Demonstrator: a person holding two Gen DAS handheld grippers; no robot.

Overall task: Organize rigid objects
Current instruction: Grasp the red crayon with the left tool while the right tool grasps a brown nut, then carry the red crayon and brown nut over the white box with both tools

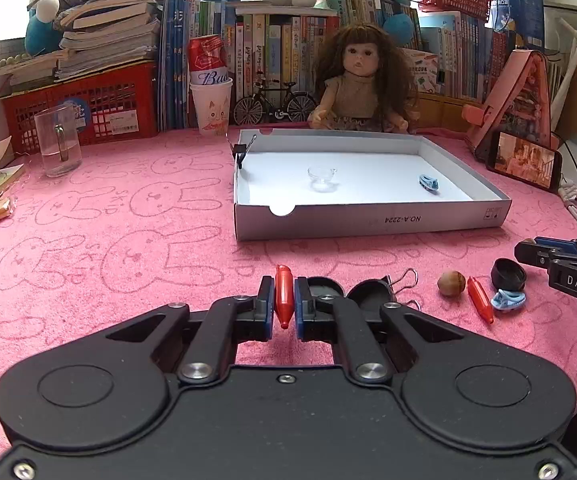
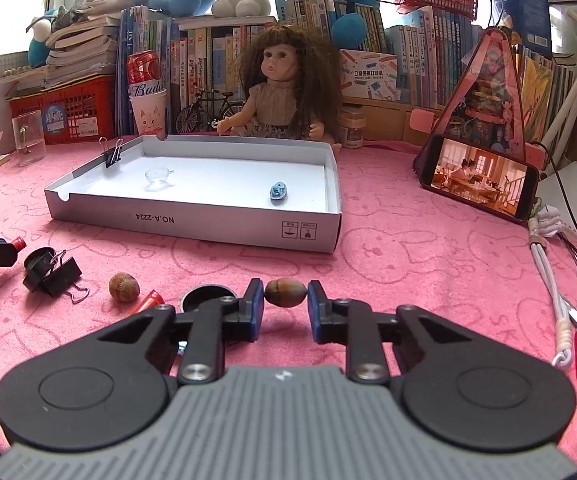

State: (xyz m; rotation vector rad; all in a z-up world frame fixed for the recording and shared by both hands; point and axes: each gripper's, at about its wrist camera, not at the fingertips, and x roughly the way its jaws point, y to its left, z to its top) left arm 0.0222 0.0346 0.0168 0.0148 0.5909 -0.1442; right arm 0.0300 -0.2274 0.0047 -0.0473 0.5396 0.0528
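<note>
- The left gripper [image 1: 282, 306] has its jaws closed tight on a red pen-shaped piece [image 1: 282, 296], which stands lengthwise between the blue pads, its tip poking out toward the camera.
- The right gripper [image 2: 285, 300] has its jaws pressed on either side of a brown nut [image 2: 285, 292], held crosswise at the very tips, low over the pink tabletop [image 2: 408, 280].
- A second nut [image 2: 123, 287], a black clip [image 2: 54, 274] and a black cap [image 2: 204, 296] lie nearby.
- The white box [image 2: 192, 222] sits beyond, holding a small glass cup [image 2: 158, 178] and a blue toy [image 2: 278, 192].
</note>
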